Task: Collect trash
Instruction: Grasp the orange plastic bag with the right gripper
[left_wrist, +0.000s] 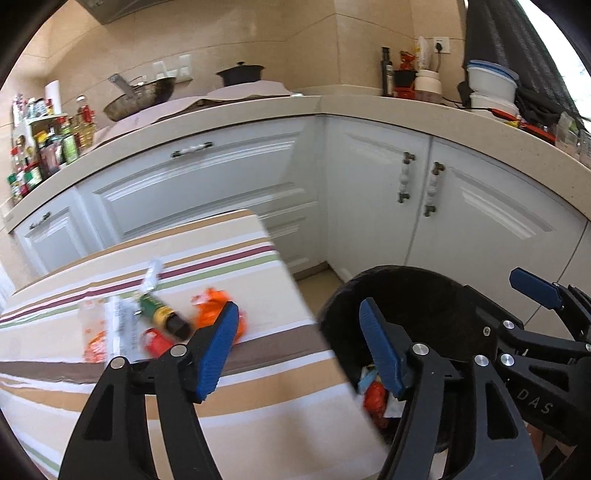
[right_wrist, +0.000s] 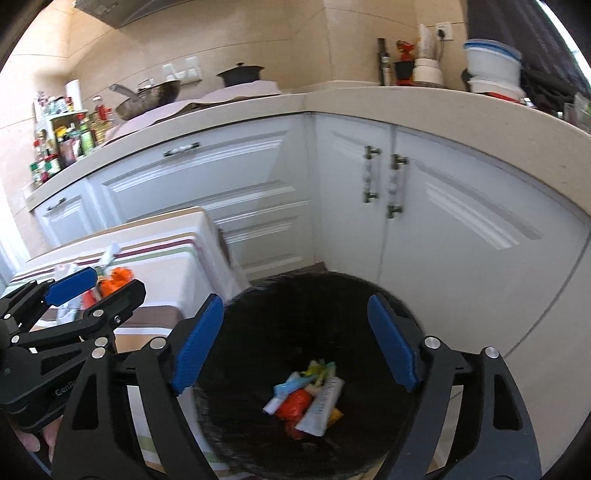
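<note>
A black trash bin (right_wrist: 280, 317) stands on the floor beside a striped table (left_wrist: 184, 391). Several wrappers (right_wrist: 308, 400) lie at its bottom, also seen in the left wrist view (left_wrist: 375, 398). On the table lie a dark green bottle (left_wrist: 164, 314), an orange wrapper (left_wrist: 210, 306), a red packet (left_wrist: 157, 341) and white wrappers (left_wrist: 118, 325). My left gripper (left_wrist: 299, 347) is open and empty over the table's right edge. My right gripper (right_wrist: 295, 343) is open and empty above the bin. The right gripper also shows in the left wrist view (left_wrist: 535, 291).
White kitchen cabinets (right_wrist: 424, 221) stand behind the bin under a beige counter (left_wrist: 332, 107). The counter holds a wok (left_wrist: 142, 98), a black pot (left_wrist: 240, 74), sauce bottles (left_wrist: 40, 151) and white bowls (left_wrist: 491, 85). Tiled floor (right_wrist: 546, 332) lies to the right of the bin.
</note>
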